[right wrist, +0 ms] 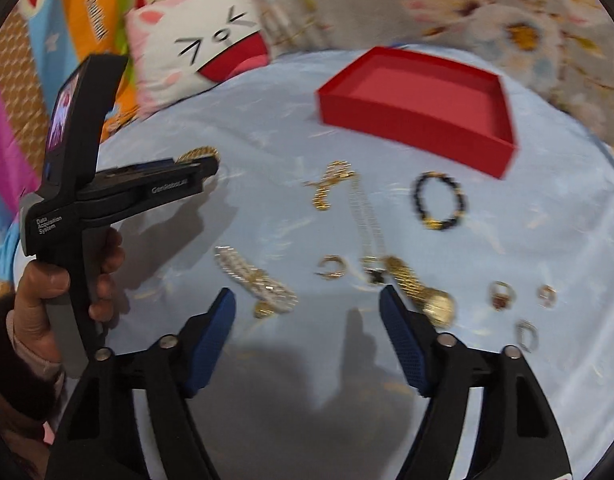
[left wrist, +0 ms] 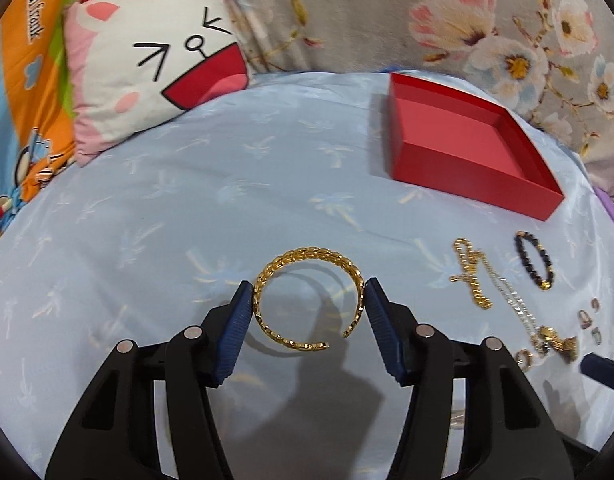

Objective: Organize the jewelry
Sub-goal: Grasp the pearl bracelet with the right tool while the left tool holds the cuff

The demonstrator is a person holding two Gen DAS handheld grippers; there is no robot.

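Observation:
My left gripper (left wrist: 308, 294) is shut on a gold open cuff bangle (left wrist: 307, 300) and holds it a little above the pale blue sheet; the bangle also shows in the right wrist view (right wrist: 199, 155). An empty red tray (left wrist: 483, 184) sits at the back right, and also shows in the right wrist view (right wrist: 407, 120). My right gripper (right wrist: 307, 300) is open and empty above loose jewelry: a gold chain (right wrist: 331, 184), a black bead bracelet (right wrist: 439, 200), a silver-gold band (right wrist: 255, 280), a gold watch (right wrist: 427, 296) and small rings (right wrist: 501, 294).
A cat-face pillow (left wrist: 159, 60) lies at the back left of the bed sheet (left wrist: 167, 220). A floral blanket (left wrist: 507, 20) runs along the back. A colourful cartoon cloth (left wrist: 23, 100) lies at the left. The left-hand tool (right wrist: 87, 184) stands left of the jewelry.

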